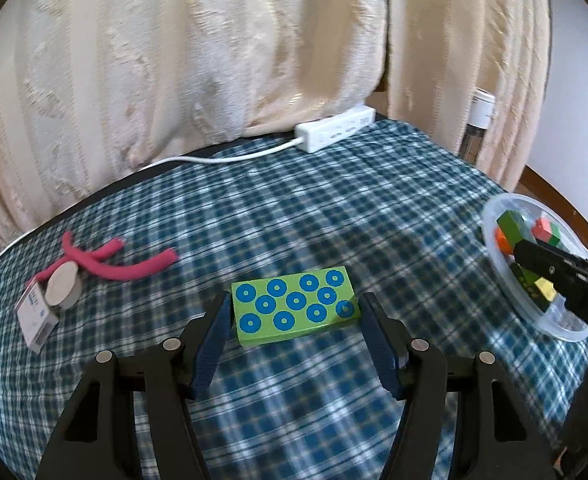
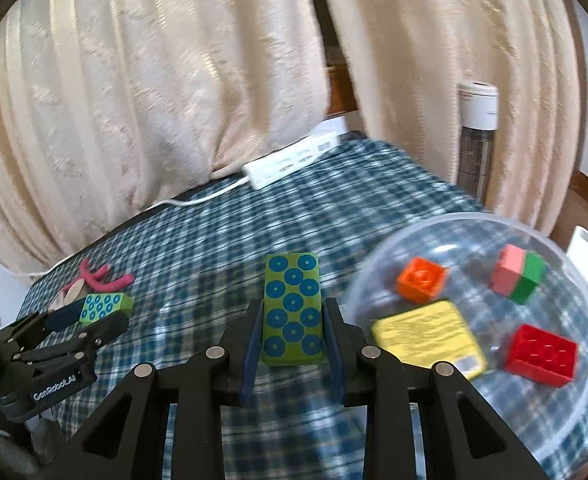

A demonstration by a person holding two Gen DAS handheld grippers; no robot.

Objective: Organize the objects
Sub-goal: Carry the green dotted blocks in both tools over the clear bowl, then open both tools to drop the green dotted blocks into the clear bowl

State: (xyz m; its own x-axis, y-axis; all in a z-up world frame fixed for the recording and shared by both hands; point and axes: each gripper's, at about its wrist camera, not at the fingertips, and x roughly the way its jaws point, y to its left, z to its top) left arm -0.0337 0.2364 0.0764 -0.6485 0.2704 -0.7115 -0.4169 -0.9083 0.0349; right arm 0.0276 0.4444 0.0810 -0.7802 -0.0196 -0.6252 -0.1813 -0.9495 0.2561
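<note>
Two green blocks with blue rings are each held in a gripper. My left gripper (image 1: 296, 308) is shut on one green block (image 1: 294, 306) by its short ends, a little above the checked tablecloth (image 1: 334, 208). My right gripper (image 2: 294, 308) is shut on the other green block (image 2: 292, 308) across its narrow sides. It hovers just left of the clear plastic bowl (image 2: 454, 220). In the bowl lie an orange brick (image 2: 422, 280), a pink-and-green brick (image 2: 518, 278), a red brick (image 2: 542, 354) and a yellow card (image 2: 430, 336). The left gripper (image 2: 90, 312) also shows at the left edge of the right wrist view.
A white power strip (image 1: 336, 128) and its cable lie at the table's far edge under cream curtains (image 1: 214, 60). At the left lie a pink fuzzy wire (image 1: 114, 264), a tape roll (image 1: 64, 288) and a small white box (image 1: 36, 316). A tower appliance (image 2: 478, 140) stands beyond the table.
</note>
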